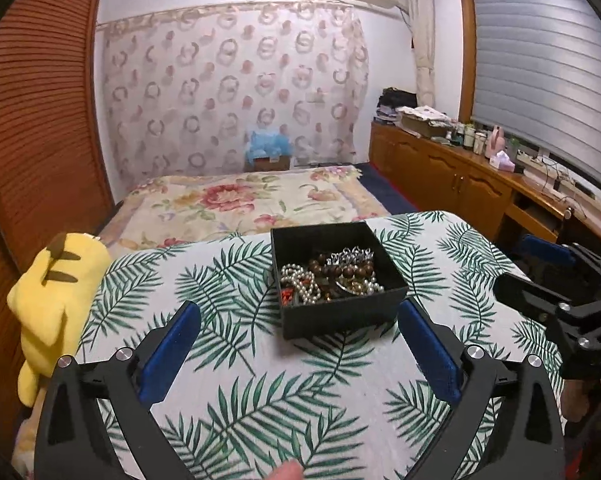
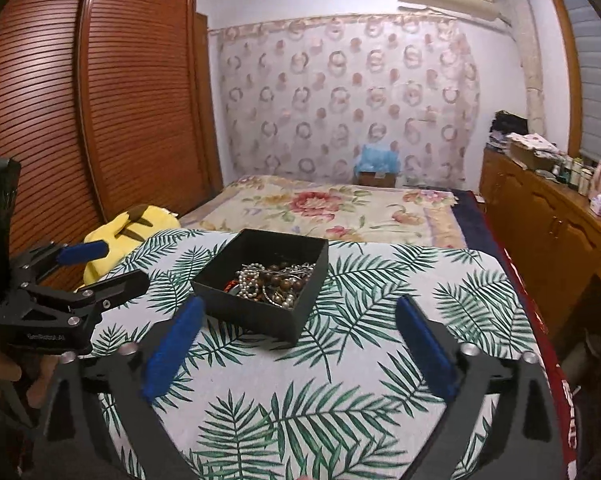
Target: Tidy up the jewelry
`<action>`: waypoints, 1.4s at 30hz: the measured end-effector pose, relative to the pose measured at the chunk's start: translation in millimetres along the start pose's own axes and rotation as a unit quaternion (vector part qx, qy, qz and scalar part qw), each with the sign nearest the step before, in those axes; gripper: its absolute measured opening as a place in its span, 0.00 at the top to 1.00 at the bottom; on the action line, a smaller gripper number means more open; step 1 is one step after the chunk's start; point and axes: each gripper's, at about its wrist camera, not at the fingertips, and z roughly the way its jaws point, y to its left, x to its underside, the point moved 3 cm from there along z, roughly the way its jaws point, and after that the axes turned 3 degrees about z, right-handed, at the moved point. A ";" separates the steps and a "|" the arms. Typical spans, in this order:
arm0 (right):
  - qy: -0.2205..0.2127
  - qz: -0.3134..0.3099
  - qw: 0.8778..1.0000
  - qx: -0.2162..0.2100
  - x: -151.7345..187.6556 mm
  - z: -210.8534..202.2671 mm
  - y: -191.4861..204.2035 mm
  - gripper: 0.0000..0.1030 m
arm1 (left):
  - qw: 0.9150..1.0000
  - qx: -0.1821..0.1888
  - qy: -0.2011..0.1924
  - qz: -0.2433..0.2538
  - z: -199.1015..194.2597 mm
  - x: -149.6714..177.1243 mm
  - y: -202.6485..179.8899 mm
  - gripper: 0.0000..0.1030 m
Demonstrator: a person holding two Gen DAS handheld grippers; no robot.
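From your left wrist cam, the left gripper (image 1: 300,344) is spread wide with nothing in it, and the black box (image 1: 336,280) of tangled jewelry (image 1: 330,276) sits on the leaf-print table (image 1: 228,360) just ahead, a touch right of center

Right wrist cam: right gripper (image 2: 300,344) also wide open and empty, box (image 2: 260,284) ahead and slightly left. So it sits between your 2 grippers, about equally near
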 end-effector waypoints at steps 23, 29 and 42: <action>-0.021 0.017 0.999 0.026 13.0 -13.2 -6.6 0.03 | 1.000 -0.014 0.000 -0.006 -9.6 11.9 3.0 0.08; -0.024 0.019 0.999 0.029 13.6 -14.7 -9.1 0.03 | 1.000 -0.014 -0.001 -0.006 -10.6 12.8 3.9 0.08; -0.027 0.025 0.999 0.033 13.7 -15.5 -10.7 0.03 | 1.000 -0.017 -0.008 -0.005 -17.1 11.4 4.8 0.08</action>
